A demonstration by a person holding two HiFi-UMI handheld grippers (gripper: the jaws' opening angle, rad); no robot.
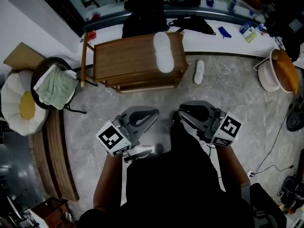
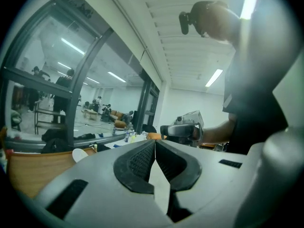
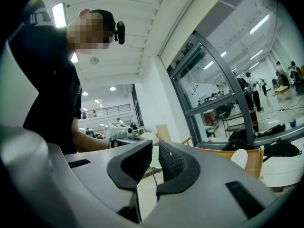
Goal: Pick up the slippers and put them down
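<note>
**Both grippers empty, slippers untouched on table and floor**

Far left on the floor (image 1: 228,94): one white flower-shaped cushion (image 1: 19,103) with a yellow centre; touching it on its right, one dark round basket (image 1: 39,75) holding one crumpled green-and-white cloth (image 1: 57,88), which fills most of it; right of that, one wooden table (image 1: 123,56), bare over its left and middle; slipper one (image 1: 164,52), white, lies on the table top at its right edge, lengthwise from back to front; slipper two (image 1: 199,71), also white, lies on the floor just beside the table's right side, apart from it; two slippers in all, neither touched by a gripper.

Below the table, close to the person's body, well apart from both slippers: left gripper (image 1: 154,112), seen in its own view (image 2: 155,141) with pads pressed together at the tips, nothing between; right gripper (image 1: 183,110), in its own view (image 3: 155,145) with jaws narrow, a thin gap showing floor, nothing in it; two grippers, both empty.

Far right edge of the floor: one pale basin (image 1: 264,75) with an orange mass (image 1: 288,74) inside; what it is I cannot tell.
</note>
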